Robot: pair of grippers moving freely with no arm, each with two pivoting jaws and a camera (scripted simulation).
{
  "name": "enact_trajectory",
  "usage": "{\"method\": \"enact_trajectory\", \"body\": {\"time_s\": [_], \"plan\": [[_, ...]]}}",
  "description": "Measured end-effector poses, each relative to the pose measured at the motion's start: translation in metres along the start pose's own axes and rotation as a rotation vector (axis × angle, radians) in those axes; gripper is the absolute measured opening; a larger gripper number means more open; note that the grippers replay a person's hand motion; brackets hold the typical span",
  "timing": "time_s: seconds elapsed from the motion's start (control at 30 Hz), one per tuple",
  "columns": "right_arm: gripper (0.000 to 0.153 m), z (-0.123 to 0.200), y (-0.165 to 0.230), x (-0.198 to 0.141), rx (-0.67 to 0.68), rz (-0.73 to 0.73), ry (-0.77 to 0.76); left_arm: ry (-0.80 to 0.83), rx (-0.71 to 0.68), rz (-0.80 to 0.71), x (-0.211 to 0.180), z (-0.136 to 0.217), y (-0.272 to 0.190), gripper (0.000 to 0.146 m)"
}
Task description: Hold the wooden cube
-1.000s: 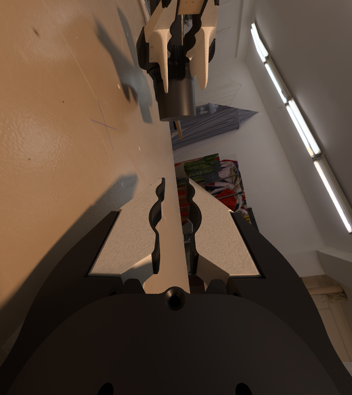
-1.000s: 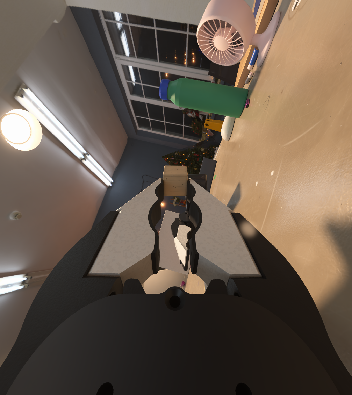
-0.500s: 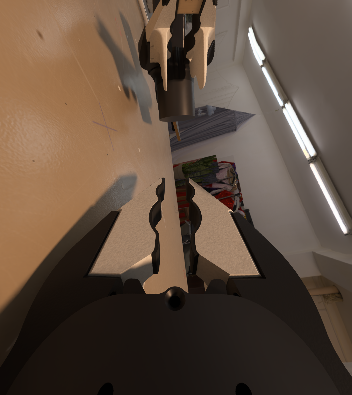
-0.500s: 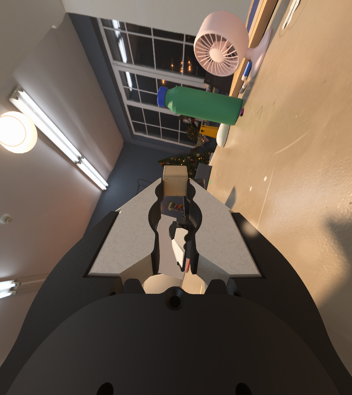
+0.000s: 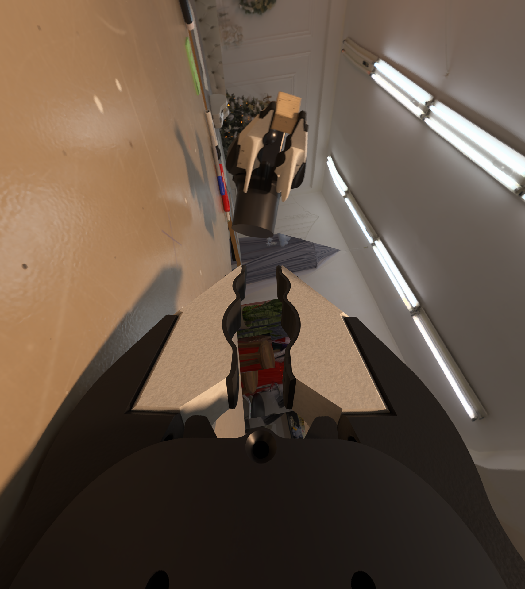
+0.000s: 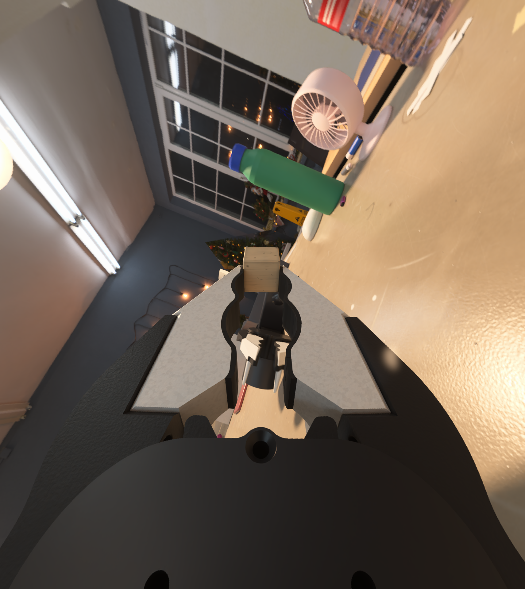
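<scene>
The wooden cube (image 6: 261, 271) is a pale block clamped between the fingertips of my right gripper (image 6: 261, 275), held in the air away from the tan table (image 6: 446, 318). In the left wrist view the right gripper (image 5: 281, 126) shows farther off with the cube (image 5: 287, 110) sticking out past its tips. My left gripper (image 5: 261, 272) hangs beside the table (image 5: 63, 191), jaws a little apart with nothing between them. It shows small through the right gripper's gap (image 6: 262, 338).
A green bottle with a blue cap (image 6: 289, 181), a pink fan (image 6: 328, 110), a clear bottle with a red label (image 6: 382, 25) and a white rounded object (image 6: 312, 224) stand on the table. Markers (image 5: 222, 188) lie along its far edge.
The two grippers have drawn apart: each looks smaller and farther in the other's view. The cube stays clamped in the right gripper. The left jaws keep the same gap.
</scene>
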State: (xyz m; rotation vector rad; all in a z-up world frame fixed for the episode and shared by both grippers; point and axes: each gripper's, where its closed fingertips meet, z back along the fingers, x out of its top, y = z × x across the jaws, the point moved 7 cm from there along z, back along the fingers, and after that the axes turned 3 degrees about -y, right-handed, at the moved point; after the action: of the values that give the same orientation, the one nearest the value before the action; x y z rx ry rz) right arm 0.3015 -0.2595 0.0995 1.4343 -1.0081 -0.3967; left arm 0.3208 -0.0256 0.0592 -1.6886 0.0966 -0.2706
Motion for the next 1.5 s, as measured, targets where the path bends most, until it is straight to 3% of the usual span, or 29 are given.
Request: {"method": "enact_trajectory", "body": {"time_s": [0.27,0.8,1.2,1.5], "plan": [[0.02,-0.015,-0.011,-0.029,-0.003,-0.138,0.136,0.03,-0.024,-0.034,-0.005,-0.007,-0.004,0.019],[0.02,-0.022,-0.011,-0.043,-0.032,-0.134,0.153,0.073,-0.029,-0.025,-0.012,-0.014,-0.001,0.021],[0.02,-0.015,-0.007,-0.03,0.034,-0.156,0.147,0.061,0.023,-0.082,-0.011,-0.013,-0.003,0.02],[0.02,-0.01,0.004,-0.016,0.071,-0.067,0.114,0.133,0.038,-0.129,-0.017,-0.017,-0.006,0.02]]}}
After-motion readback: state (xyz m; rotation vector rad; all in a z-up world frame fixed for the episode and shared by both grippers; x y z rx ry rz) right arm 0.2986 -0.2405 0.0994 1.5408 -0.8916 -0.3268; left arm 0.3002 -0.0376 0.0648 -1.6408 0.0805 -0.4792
